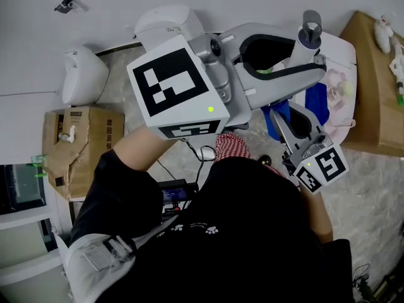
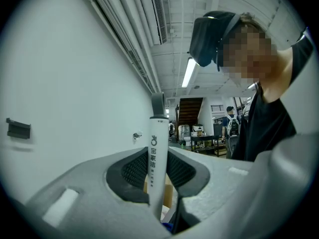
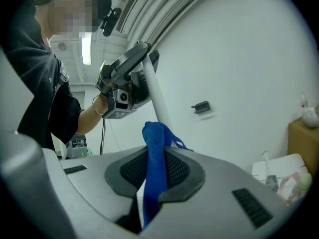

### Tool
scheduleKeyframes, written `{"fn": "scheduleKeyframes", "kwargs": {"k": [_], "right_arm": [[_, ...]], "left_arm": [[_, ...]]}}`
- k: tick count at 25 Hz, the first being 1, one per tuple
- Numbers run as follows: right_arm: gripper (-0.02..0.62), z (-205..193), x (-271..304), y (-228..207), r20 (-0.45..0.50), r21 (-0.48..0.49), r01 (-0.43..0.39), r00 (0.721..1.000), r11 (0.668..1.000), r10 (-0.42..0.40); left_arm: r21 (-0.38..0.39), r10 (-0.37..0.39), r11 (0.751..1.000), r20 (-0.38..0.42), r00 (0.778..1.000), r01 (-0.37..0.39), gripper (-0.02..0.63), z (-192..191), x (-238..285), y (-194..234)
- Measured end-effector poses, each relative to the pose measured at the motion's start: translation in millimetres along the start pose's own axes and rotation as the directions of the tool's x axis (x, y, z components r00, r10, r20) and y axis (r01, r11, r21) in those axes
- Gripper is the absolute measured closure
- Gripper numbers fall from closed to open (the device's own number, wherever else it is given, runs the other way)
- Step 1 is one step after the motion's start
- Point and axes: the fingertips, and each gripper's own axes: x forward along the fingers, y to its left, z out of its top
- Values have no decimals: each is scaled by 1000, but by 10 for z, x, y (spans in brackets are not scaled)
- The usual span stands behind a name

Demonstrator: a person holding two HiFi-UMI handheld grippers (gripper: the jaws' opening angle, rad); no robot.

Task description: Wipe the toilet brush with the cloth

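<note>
Your left gripper point(image 2: 158, 176): jaws closed on the white handle of the toilet brush point(image 2: 157, 148), which stands upright between the ribbed pads, its grey cap on top. Your right gripper point(image 3: 155, 169): jaws pinched on the blue cloth point(image 3: 154, 153). A bunched fold rises past the pads, just beside the brush shaft; whether they touch cannot be told. Head view: you hold both grippers out in front of your chest, the left farther from you than the right, with the cloth hanging between them below the brush handle. A cardboard box point(image 1: 79, 144) sits on the floor to your left.
</note>
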Motion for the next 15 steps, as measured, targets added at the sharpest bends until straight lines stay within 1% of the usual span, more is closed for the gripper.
{"fn": "scheduleKeyframes", "kwargs": {"k": [15], "right_arm": [[532, -98, 4, -42, -14, 11, 12, 1000, 1000, -12]], "left_arm": [[8, -6, 1000, 2, 1000, 6, 515, 16, -2, -11]]}}
